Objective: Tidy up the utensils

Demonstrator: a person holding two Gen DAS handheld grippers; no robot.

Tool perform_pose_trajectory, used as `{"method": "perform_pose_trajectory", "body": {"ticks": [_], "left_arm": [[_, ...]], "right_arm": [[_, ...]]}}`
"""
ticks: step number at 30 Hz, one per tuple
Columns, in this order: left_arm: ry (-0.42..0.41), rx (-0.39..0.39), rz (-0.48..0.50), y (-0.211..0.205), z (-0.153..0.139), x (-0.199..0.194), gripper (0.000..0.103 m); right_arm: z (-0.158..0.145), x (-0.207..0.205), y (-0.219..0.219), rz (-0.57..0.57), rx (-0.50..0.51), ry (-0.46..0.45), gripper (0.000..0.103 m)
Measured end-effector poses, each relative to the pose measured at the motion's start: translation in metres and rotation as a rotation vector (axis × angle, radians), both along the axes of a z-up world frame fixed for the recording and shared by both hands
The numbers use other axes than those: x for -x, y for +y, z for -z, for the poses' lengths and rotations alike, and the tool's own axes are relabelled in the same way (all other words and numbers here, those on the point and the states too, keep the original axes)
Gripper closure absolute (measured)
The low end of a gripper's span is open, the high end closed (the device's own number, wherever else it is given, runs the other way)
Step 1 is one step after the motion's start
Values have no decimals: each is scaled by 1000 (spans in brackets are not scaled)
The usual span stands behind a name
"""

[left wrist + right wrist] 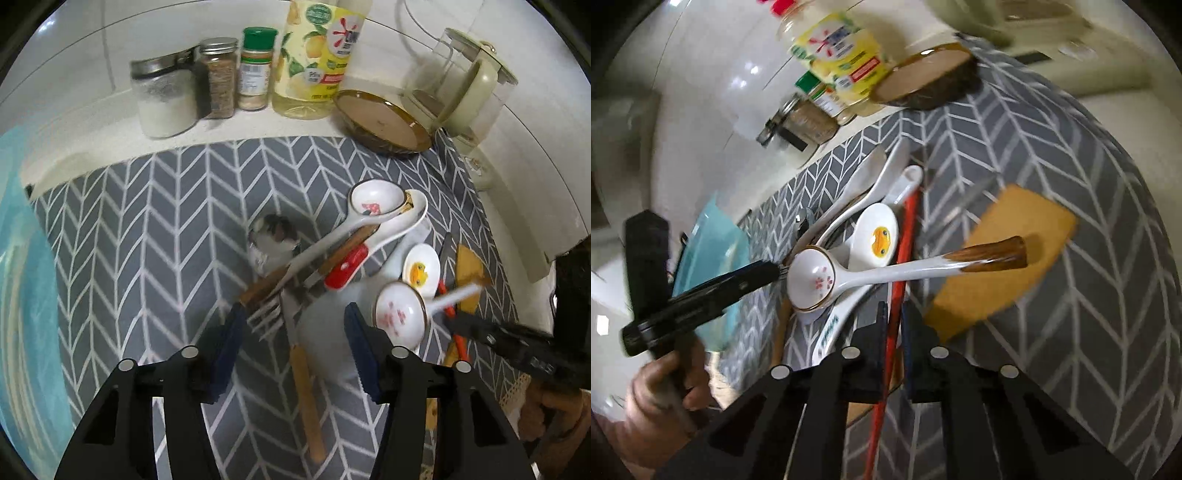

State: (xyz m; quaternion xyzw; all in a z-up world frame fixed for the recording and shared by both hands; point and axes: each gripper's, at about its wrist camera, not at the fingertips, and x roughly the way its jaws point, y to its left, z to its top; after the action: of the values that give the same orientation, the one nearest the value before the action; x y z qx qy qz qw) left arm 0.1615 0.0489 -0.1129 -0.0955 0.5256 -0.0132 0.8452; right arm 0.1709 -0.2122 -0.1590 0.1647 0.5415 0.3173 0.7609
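Red chopsticks sit pinched between the nearly closed fingers of the right gripper, low over the utensil pile on the grey herringbone mat. The left gripper hangs released above a fork and a wooden-handled knife, gripping nothing. Picking out seems underway; next, I judge, the chopsticks must lift clear from under the blossom-painted spoon lying across them.
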Motion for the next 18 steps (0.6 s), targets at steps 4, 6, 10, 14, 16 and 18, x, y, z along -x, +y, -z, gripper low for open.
{"method": "perform_pose_trajectory", "body": {"ticks": [4, 6, 10, 14, 16, 18], "left_arm": [[-19, -3, 19, -7, -4, -19, 52], [-9, -20, 35, -13, 0, -30, 52], [3, -31, 81, -24, 9, -47, 53], [-10, -20, 126, -37, 18, -64, 66], [5, -22, 121, -37, 23, -72, 72], [20, 13, 126, -36, 25, -78, 73]], "right_arm": [[-4, 9, -27, 57, -66, 39, 96], [-7, 11, -41, 94, -94, 48, 96], [-19, 12, -64, 167, -163, 49, 97], [-31, 15, -79, 197, -130, 9, 97], [-32, 17, -88, 224, -126, 12, 97], [-33, 18, -97, 239, -128, 12, 97]]}}
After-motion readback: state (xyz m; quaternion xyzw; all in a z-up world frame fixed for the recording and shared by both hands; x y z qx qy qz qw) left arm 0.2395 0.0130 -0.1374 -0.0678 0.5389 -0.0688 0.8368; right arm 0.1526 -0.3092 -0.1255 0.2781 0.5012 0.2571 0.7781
